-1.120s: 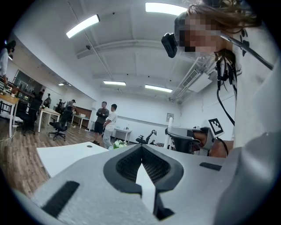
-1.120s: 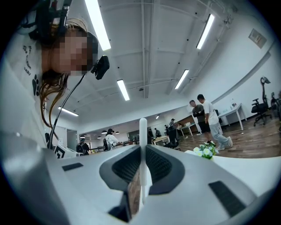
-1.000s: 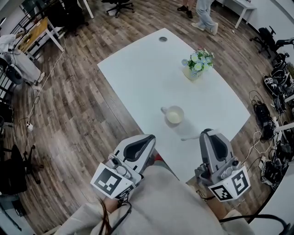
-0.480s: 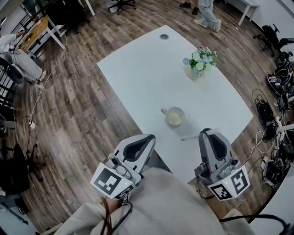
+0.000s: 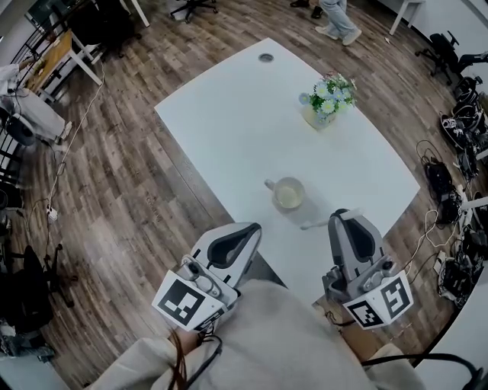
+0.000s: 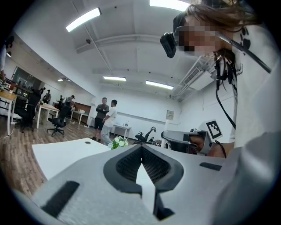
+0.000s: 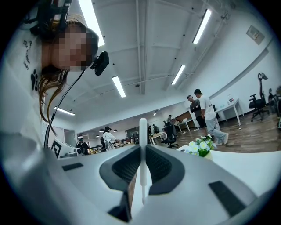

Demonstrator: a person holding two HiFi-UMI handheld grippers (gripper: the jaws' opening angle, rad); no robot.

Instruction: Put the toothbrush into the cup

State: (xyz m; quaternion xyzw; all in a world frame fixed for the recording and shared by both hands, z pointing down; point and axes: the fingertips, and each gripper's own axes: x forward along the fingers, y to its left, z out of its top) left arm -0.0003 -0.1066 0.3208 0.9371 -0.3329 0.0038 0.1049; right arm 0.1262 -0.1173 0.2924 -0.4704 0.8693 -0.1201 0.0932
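Note:
A pale cup (image 5: 289, 193) with a handle on its left stands on the white table (image 5: 229, 122), near its front edge. My right gripper (image 5: 345, 218) hovers just right of and nearer than the cup, shut on a thin white toothbrush (image 5: 313, 225) that sticks out sideways toward the cup. In the right gripper view the toothbrush (image 7: 142, 149) stands upright, pinched between the pads. My left gripper (image 5: 249, 229) hangs off the table's front left edge, its jaws together on nothing. The left gripper view shows the tips meeting (image 6: 141, 147).
A small pot of flowers (image 5: 324, 107) sits further back on the table, and a round cable hole (image 5: 265, 58) marks the far end. Wood floor surrounds the table. Cables and chairs (image 5: 457, 129) crowd the right side. A person's legs (image 5: 335, 19) show at the top.
The right gripper with the toothbrush has sunk a little toward the table. The left gripper has stayed put.

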